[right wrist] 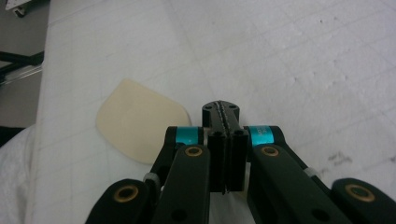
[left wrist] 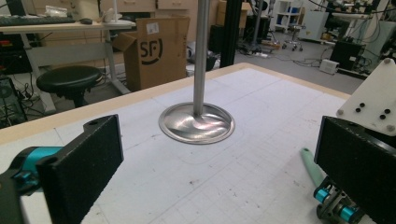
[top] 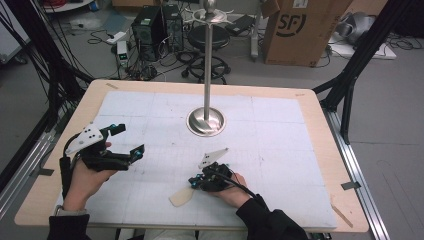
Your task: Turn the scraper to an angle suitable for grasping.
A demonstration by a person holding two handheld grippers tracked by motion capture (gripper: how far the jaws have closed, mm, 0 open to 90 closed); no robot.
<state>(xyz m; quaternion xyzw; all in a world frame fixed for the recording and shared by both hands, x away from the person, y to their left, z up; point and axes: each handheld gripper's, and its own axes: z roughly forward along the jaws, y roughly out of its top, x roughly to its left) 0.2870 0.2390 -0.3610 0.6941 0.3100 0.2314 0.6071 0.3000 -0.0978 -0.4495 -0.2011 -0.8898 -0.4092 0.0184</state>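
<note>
A spatula lies on the white mat near the front edge, its cream blade (top: 181,196) just left of my right gripper (top: 194,182). In the right gripper view the blade (right wrist: 140,121) lies flat beside the right gripper (right wrist: 222,114), whose jaws are pressed together with nothing visible between them. The blade's narrow end runs out of sight under that gripper. The spatula's green handle (left wrist: 310,165) shows in the left gripper view, next to the right gripper (left wrist: 334,205). My left gripper (top: 131,140) is at the left of the table, wide open and empty, and points its jaws (left wrist: 224,158) toward the metal stand (left wrist: 196,122).
The metal stand (top: 206,121) has a round base mid-table and a tall pole with hooks at the top. The white mat (top: 280,150) covers most of the wooden table (top: 320,107). Past the far edge are a stool, computers and a cardboard box (top: 295,30).
</note>
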